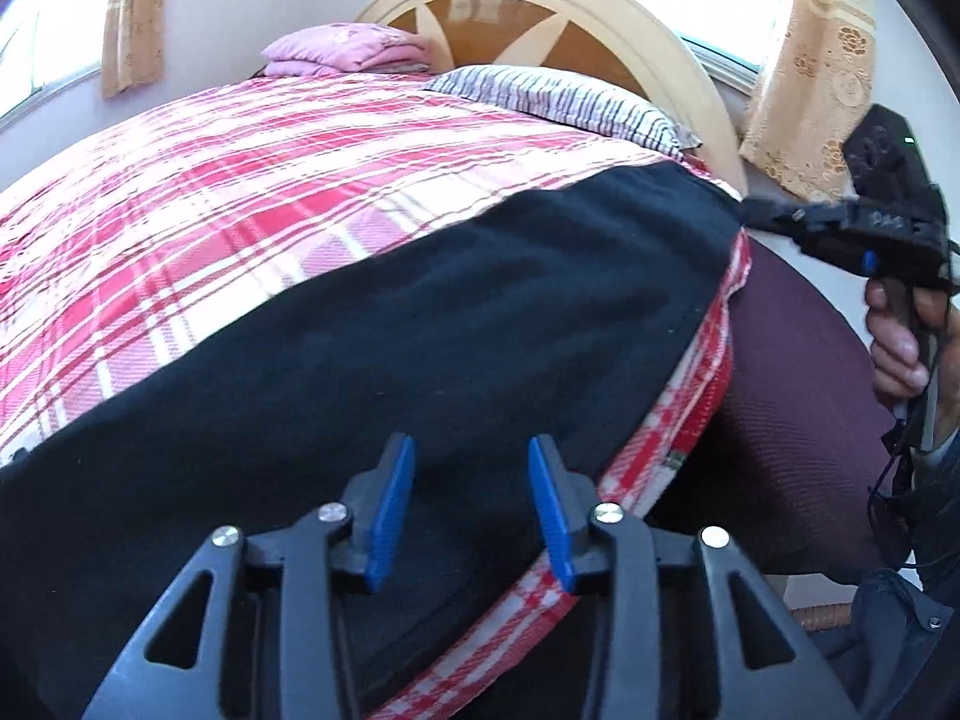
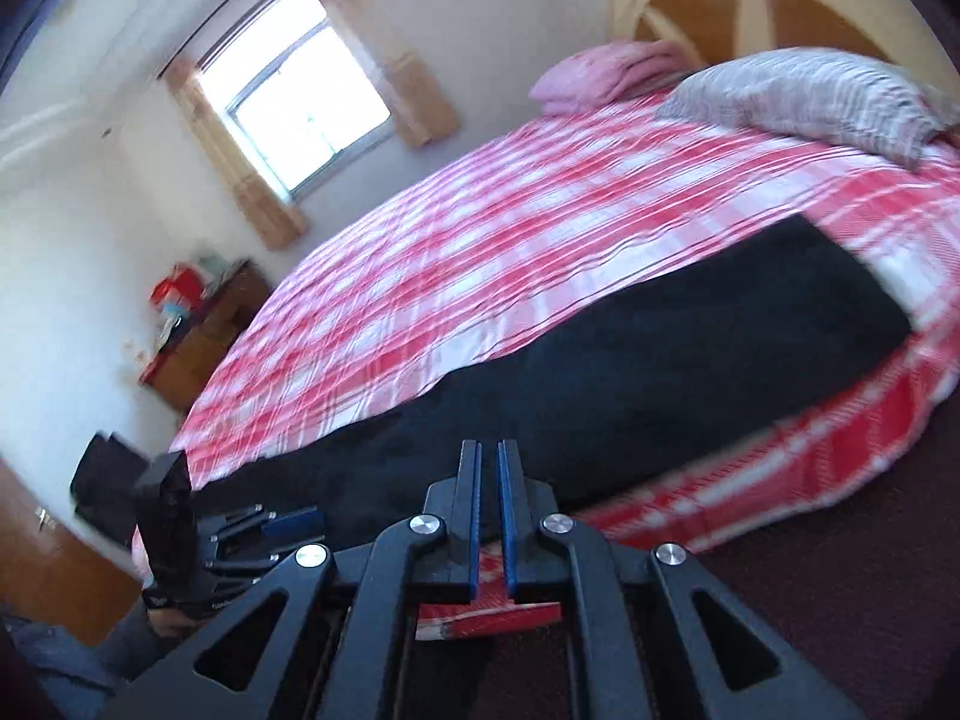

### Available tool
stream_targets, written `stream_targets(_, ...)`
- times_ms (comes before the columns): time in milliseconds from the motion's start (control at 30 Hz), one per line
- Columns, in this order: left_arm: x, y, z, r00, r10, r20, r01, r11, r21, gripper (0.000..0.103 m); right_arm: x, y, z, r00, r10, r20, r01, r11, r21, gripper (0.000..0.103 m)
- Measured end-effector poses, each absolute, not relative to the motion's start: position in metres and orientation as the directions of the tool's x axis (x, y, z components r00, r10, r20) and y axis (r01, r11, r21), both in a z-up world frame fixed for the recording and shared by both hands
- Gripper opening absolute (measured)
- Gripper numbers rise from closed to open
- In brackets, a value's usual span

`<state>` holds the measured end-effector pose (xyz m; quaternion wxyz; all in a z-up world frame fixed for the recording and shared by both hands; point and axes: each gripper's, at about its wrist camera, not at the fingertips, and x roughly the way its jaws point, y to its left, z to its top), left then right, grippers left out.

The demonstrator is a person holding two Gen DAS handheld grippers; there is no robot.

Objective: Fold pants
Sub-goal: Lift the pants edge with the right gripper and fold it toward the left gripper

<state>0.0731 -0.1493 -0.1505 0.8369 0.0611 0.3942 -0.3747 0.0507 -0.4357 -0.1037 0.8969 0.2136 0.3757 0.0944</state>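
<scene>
Black pants (image 1: 420, 324) lie stretched in a long flat strip along the near edge of the bed; they also show in the right wrist view (image 2: 630, 372). My left gripper (image 1: 471, 450) is open, hovering just above the pants with nothing between its blue pads. My right gripper (image 2: 489, 456) has its blue pads nearly together with a thin empty gap, over the bed's near edge. In the left wrist view the right gripper (image 1: 750, 213) sits at the far end of the pants; whether it touches the cloth is unclear.
The bed has a red and white plaid sheet (image 1: 240, 180), a striped pillow (image 1: 564, 102) and folded pink cloth (image 1: 348, 51) by the wooden headboard (image 1: 540, 6). Dark maroon carpet (image 1: 792, 390) lies beside the bed. A wooden cabinet (image 2: 204, 330) stands by the far wall.
</scene>
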Motion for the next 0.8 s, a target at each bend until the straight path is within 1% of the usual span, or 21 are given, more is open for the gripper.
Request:
stream_targets(33, 0.075, -0.146, -0.151, 0.416, -0.572, -0.707, 0.665, 0.722, -0.192, 0.042, 0.064, -0.434, -0.117, 0.654, 0.297, -0.696, 0.04, 0.905, 0.424, 0.006)
stream_targets(67, 0.077, -0.141, -0.151, 0.424, -0.564, -0.709, 0.652, 0.733, -0.193, 0.042, 0.073, -0.433, -0.128, 0.617, 0.283, -0.734, 0.072, 0.909, 0.411, 0.006)
stream_targets(100, 0.079, -0.138, -0.151, 0.43, -0.554, -0.713, 0.64, 0.744, -0.192, 0.042, 0.073, -0.434, -0.127, 0.639, 0.3, -0.708, 0.061, 0.898, 0.436, 0.006)
stream_targets(200, 0.087, -0.112, -0.148, 0.471, -0.522, -0.711, 0.578, 0.791, -0.198, 0.042, 0.072, -0.43, -0.114, 0.633, 0.284, -0.72, 0.058, 0.91, 0.411, 0.006)
stream_targets(233, 0.089, -0.104, -0.147, 0.485, -0.511, -0.709, 0.558, 0.806, -0.199, 0.044, 0.074, -0.424, -0.11, 0.636, 0.29, -0.715, 0.04, 0.913, 0.406, 0.006)
stream_targets(267, 0.091, -0.094, -0.146, 0.509, -0.491, -0.707, 0.53, 0.826, -0.191, 0.048, 0.076, -0.418, -0.105, 0.634, 0.296, -0.715, 0.02, 0.917, 0.398, 0.006)
stream_targets(300, 0.093, -0.08, -0.144, 0.548, -0.454, -0.703, 0.489, 0.855, -0.17, 0.05, 0.08, -0.408, -0.099, 0.63, 0.308, -0.713, -0.011, 0.921, 0.389, 0.006)
stream_targets(367, 0.096, -0.055, -0.145, 0.605, -0.383, -0.698, 0.414, 0.9, -0.135, 0.06, 0.09, -0.389, -0.092, 0.619, 0.339, -0.709, -0.073, 0.923, 0.378, 0.006)
stream_targets(500, 0.101, -0.017, -0.157, 0.631, -0.288, -0.72, 0.295, 0.948, -0.121, 0.061, 0.127, -0.33, -0.089, 0.557, 0.43, -0.71, -0.21, 0.901, 0.381, 0.008)
stream_targets(567, 0.099, -0.004, -0.164, 0.626, -0.277, -0.729, 0.264, 0.955, -0.137, 0.061, 0.149, -0.293, -0.088, 0.518, 0.478, -0.709, -0.295, 0.878, 0.377, 0.017)
stream_targets(600, 0.097, 0.001, -0.168, 0.622, -0.272, -0.734, 0.257, 0.957, -0.137, 0.061, 0.161, -0.273, -0.087, 0.497, 0.496, -0.712, -0.332, 0.867, 0.372, 0.04)
stream_targets(633, 0.095, 0.004, -0.172, 0.618, -0.263, -0.741, 0.257, 0.958, -0.125, 0.061, 0.173, -0.252, -0.09, 0.46, 0.53, -0.712, -0.366, 0.844, 0.391, 0.058)
stream_targets(733, 0.094, 0.006, -0.178, 0.616, -0.249, -0.747, 0.261, 0.96, -0.104, 0.062, 0.209, -0.197, -0.1, 0.319, 0.637, -0.701, -0.434, 0.756, 0.49, 0.058)
stream_targets(767, 0.096, 0.002, -0.179, 0.613, -0.251, -0.749, 0.266, 0.958, -0.104, 0.067, 0.218, -0.182, -0.103, 0.291, 0.645, -0.707, -0.442, 0.745, 0.498, 0.058)
stream_targets(800, 0.095, 0.001, -0.179, 0.61, -0.25, -0.752, 0.275, 0.957, -0.095, 0.068, 0.23, -0.161, -0.108, 0.259, 0.642, -0.722, -0.456, 0.74, 0.494, 0.058)
